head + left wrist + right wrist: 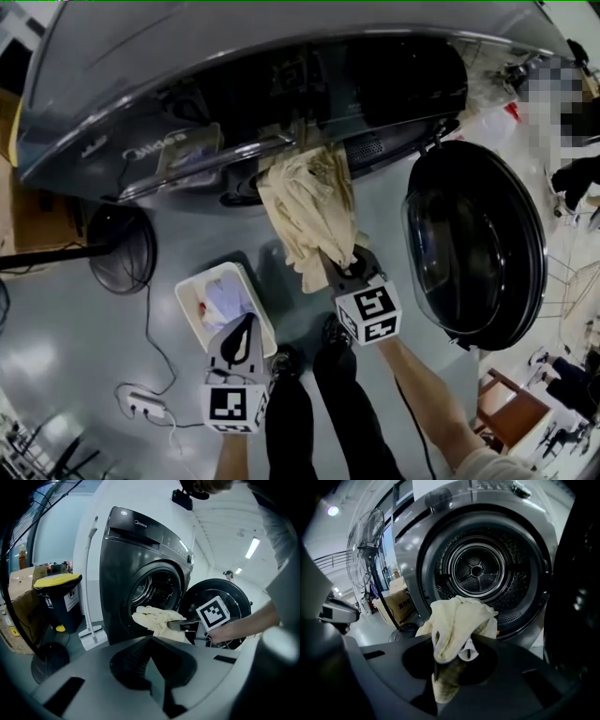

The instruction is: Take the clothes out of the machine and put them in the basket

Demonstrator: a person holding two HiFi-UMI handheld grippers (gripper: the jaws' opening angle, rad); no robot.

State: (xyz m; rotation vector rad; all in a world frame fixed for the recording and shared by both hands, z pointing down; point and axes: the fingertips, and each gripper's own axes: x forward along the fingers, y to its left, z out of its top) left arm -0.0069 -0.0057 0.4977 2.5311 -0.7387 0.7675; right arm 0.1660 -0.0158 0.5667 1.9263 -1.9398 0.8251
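Note:
A cream cloth hangs out of the dark washing machine's drum opening, and my right gripper is shut on its lower end. In the right gripper view the cloth bunches over that gripper's jaws, with the drum behind. The round door stands open at the right. My left gripper hovers over the white basket, jaws together and empty. A pale garment lies in the basket. The left gripper looks toward the machine, the cloth and the right gripper.
A floor fan stands left of the basket, with a power strip and its cable on the floor nearby. A yellow-lidded bin and a cardboard box sit left of the machine. The person's legs stand between the grippers.

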